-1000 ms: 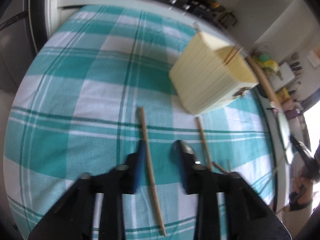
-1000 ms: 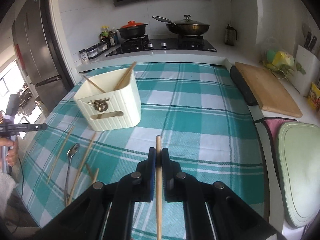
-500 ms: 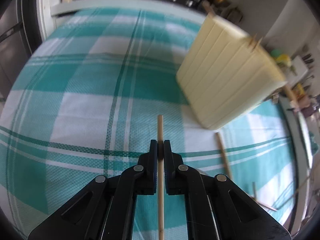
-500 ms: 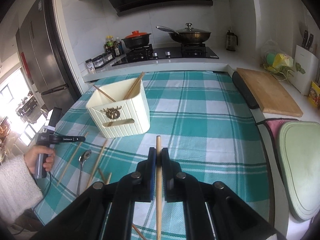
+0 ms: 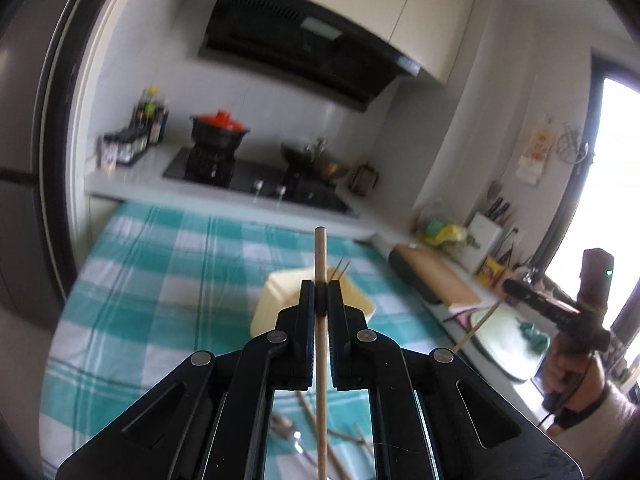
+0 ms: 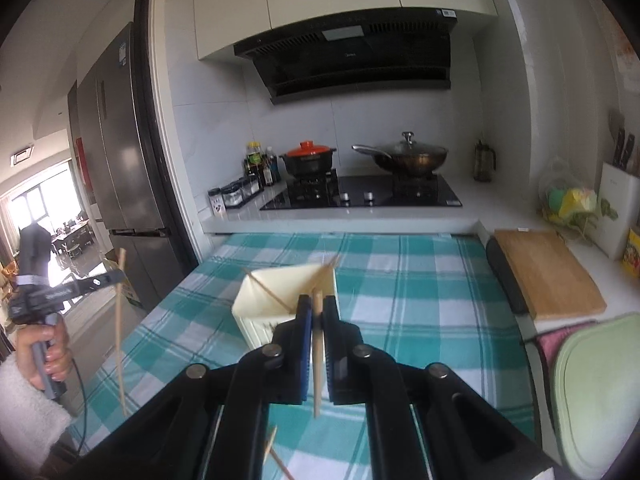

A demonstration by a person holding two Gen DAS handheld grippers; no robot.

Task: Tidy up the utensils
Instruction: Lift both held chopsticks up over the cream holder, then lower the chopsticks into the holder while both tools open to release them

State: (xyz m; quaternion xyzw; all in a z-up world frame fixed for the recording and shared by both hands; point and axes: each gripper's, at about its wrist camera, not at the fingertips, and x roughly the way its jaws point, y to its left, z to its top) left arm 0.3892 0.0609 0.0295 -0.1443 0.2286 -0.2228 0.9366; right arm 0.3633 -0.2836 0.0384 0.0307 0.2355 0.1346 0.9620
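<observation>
On the teal checked tablecloth, mid-frame, the cream ribbed plastic holder has some chopsticks; your left gripper and right gripper each clamp one wooden chopstick; others lie loose.

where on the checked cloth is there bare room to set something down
Bare: the checked cloth between the cream utensil box and the wooden cutting board, back to the stove. Crowded: in front of the box, loose chopsticks.

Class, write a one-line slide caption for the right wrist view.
Right claw shut on a chopstick, raised before the cream utensil holder on the checked tablecloth.
</observation>
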